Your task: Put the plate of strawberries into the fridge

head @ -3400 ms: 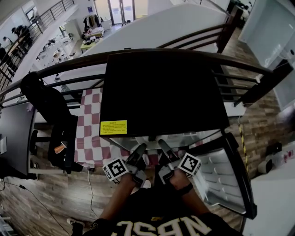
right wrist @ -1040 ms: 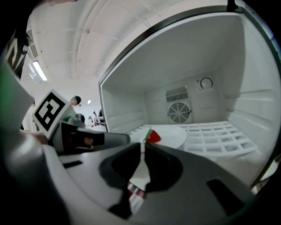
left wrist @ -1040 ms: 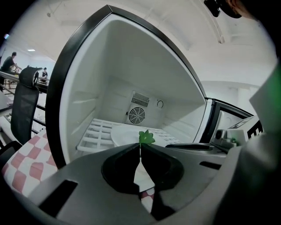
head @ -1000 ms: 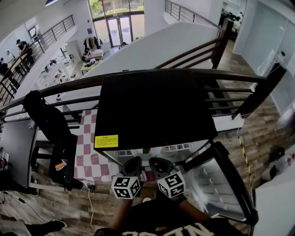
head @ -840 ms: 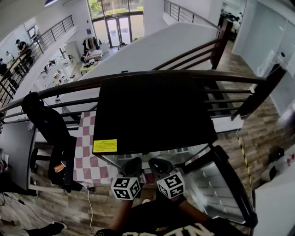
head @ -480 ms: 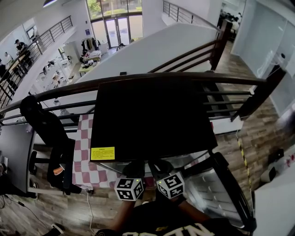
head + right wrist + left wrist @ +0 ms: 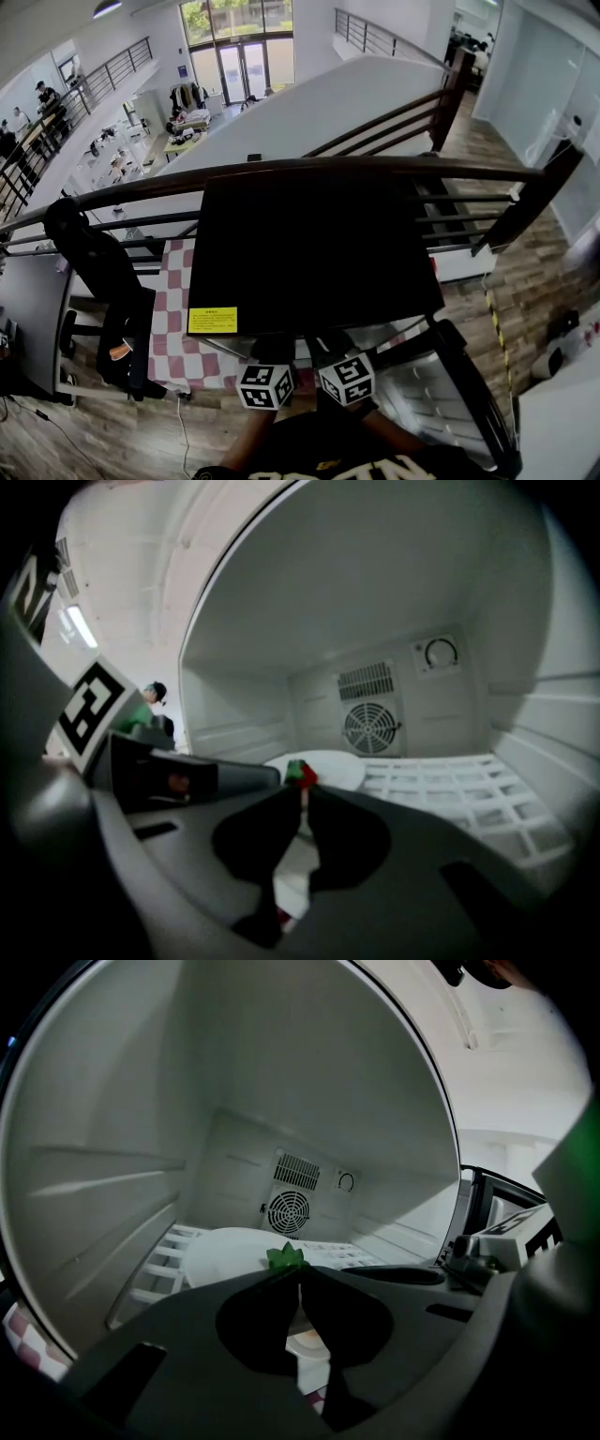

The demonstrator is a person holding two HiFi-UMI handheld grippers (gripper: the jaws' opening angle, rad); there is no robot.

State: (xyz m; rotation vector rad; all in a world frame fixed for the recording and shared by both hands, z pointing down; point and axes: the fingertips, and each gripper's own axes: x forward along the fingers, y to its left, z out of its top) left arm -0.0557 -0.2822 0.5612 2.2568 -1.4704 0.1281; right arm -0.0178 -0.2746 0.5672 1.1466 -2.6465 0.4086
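Both gripper views look into the white inside of the fridge (image 7: 309, 244). A white plate (image 7: 225, 1251) rests over the wire shelf (image 7: 159, 1260), with a green strawberry leaf (image 7: 286, 1258) just past the jaws. My left gripper (image 7: 300, 1271) is shut on the plate's near rim. In the right gripper view the plate (image 7: 328, 766) carries a red strawberry (image 7: 302, 773), and my right gripper (image 7: 305, 787) is shut on its rim too. In the head view only the two marker cubes (image 7: 265, 386) (image 7: 347, 379) show, side by side at the fridge's front edge.
The fridge door (image 7: 450, 394) stands open at the right. A round fan grille (image 7: 287, 1209) sits on the back wall. Left of the fridge are a checkered cloth (image 7: 178, 309) and a chair with a dark jacket (image 7: 94, 253). A railing (image 7: 281, 169) runs behind.
Both grippers have drawn closer together and moved forward under the fridge's top edge, so the plate between them no longer shows in the head view.
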